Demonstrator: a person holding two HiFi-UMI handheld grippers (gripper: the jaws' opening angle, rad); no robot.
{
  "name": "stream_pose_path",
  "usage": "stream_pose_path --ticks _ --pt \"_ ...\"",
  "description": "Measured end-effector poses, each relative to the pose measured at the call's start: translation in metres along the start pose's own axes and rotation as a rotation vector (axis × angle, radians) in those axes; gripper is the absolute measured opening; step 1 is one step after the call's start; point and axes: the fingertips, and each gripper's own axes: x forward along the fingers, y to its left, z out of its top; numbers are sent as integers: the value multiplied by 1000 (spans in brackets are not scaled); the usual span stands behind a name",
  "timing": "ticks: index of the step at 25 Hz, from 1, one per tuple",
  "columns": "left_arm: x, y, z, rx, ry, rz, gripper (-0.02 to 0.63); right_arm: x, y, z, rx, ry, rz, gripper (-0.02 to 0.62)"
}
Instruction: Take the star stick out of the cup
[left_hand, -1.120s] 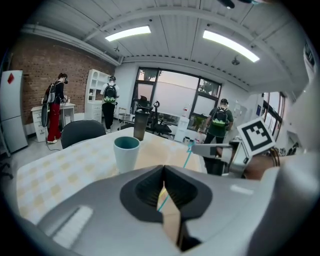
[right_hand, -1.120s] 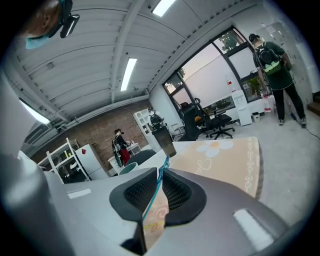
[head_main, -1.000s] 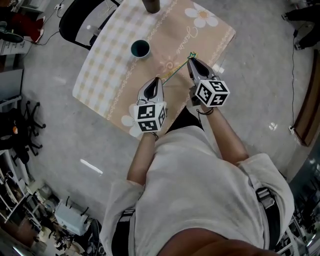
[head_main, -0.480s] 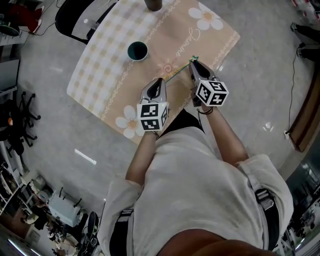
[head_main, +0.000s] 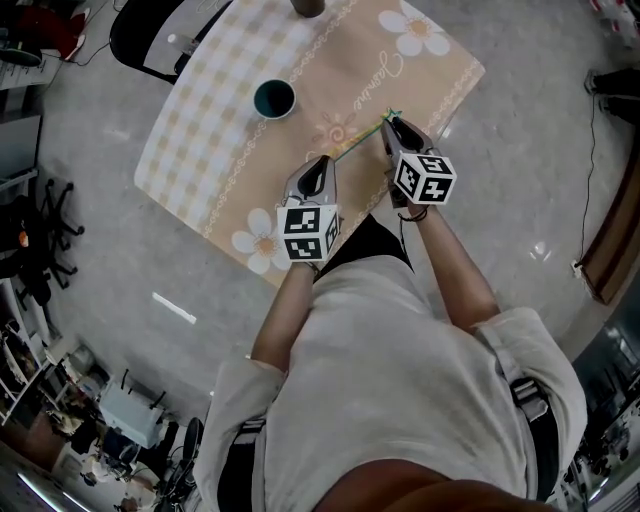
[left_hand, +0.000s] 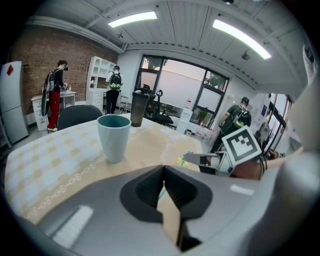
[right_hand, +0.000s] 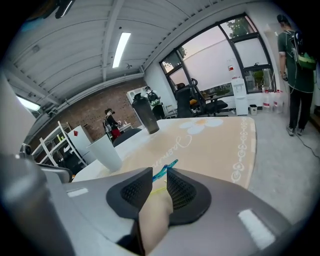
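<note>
Daisy-print cloth covers the table (head_main: 200, 150) under you, and the stick (head_main: 360, 138) is already clear of the cup (head_main: 274, 98). It lies low over the cloth near the front edge, slanting between your two grippers. The left gripper (head_main: 320, 162) is clenched on its plain end, and its view shows the thin shaft pinched where the jaws meet. The right gripper (head_main: 391, 124) has just been opening. Its jaws stand apart with the star end between them, and the pads don't appear to press on it. The stick looks very light and slender, probably stiff enough to stay straight when held at one end, though likely to bend or pivot if you squeeze off-centre. Its smooth shaft could slide in the pads, so take it square across the shaft, a little in from the tip. Leave the star alone; it looks the most fragile part. The cup stands upright and empty, well apart to the left, with a dark bottle (head_main: 306, 8) at the far edge.
</note>
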Motion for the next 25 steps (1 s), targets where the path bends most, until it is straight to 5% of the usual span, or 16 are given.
stream_pose_path --ticks 8,14,25 --pt "-30 -1 -4 20 -42 -1 2 -14 -5 4 -72 -17 -30 159" --pt "-67 4 -10 16 -97 3 2 -50 36 19 -191 -89 -44 10" --pt "-138 5 -12 63 -209 16 3 -132 161 27 -409 -269 45 0"
